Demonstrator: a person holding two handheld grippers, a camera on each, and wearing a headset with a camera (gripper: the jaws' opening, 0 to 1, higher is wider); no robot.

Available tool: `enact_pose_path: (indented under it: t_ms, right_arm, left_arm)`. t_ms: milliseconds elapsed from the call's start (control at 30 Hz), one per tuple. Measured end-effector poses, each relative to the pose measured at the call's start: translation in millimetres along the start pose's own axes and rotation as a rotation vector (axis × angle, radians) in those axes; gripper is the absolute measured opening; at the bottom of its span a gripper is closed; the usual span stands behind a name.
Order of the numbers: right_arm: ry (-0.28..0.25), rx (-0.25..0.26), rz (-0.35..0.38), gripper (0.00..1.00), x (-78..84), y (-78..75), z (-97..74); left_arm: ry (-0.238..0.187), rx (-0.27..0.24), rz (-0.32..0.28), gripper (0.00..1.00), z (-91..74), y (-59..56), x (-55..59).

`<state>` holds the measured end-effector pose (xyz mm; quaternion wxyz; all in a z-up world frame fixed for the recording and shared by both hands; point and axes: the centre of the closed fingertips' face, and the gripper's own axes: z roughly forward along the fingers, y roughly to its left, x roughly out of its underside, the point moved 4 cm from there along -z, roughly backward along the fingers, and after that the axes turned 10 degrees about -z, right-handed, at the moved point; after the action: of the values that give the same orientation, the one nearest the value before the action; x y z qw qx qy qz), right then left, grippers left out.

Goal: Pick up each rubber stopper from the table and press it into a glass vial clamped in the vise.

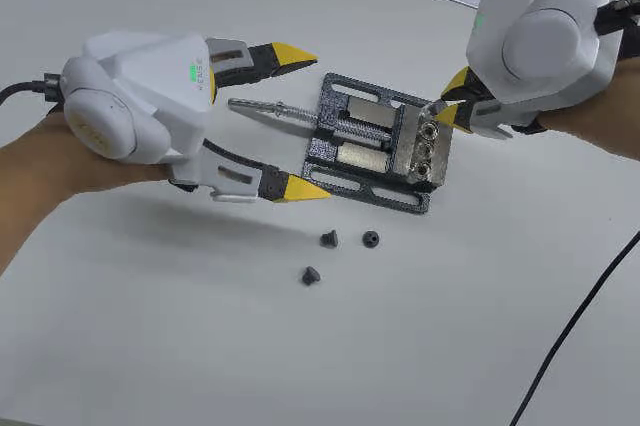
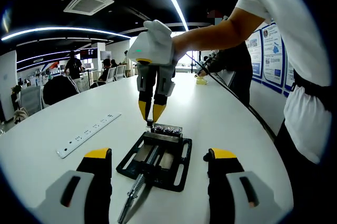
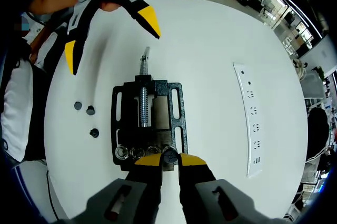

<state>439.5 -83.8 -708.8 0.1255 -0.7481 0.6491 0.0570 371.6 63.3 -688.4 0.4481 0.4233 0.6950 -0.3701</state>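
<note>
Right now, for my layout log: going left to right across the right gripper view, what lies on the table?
Three loose rubber stoppers → vise, with the glass vials in it → white power strip.

Both grippers have white shells, a small green light, and black jaws tipped in yellow: the left gripper [image 1: 318, 123] and the right gripper [image 3: 169, 159], whose yellow tips frame one dark grey round rubber stopper [image 3: 169, 155]. Ahead of the left jaws, on the plain white bench [image 1: 150, 346], sits the black metal vise [image 1: 372, 193] with a silver threaded screw [image 1: 262, 107] and clear glass vials [image 1: 424, 151] that glint silvery. Three more dark grey stoppers [image 1: 329, 238] dot the white near one left jaw tip, a white power strip [image 3: 251, 124] speckled with grey socket holes lies off to one side of the right jaws, and a black cable [image 1: 580, 326] crosses the bench.
</note>
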Motion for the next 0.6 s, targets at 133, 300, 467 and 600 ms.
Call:
enact_pose_path:
  t_ms: [133,300,467,600]
  right_arm:
    - [0.013,0.003,-0.015,0.11,-1.3,-2.0,-0.9]
    - [0.030,-0.007,-0.030,0.11,-4.3,-4.1,-3.4]
    - [0.048,-0.029,-0.042,0.10,-4.9,-3.2,-2.0]
    - [0.062,-0.043,-0.042,0.10,-3.1,-2.1,0.3]
  left_arm:
    - [0.001,-0.001,0.004,0.73,-0.8,0.0,-0.2]
    - [0.000,-0.003,0.005,0.73,-1.8,0.6,-0.1]
    - [-0.001,-0.003,0.006,0.73,-2.3,0.5,-0.5]
    - [-0.003,-0.004,0.006,0.73,-3.0,1.1,-0.4]
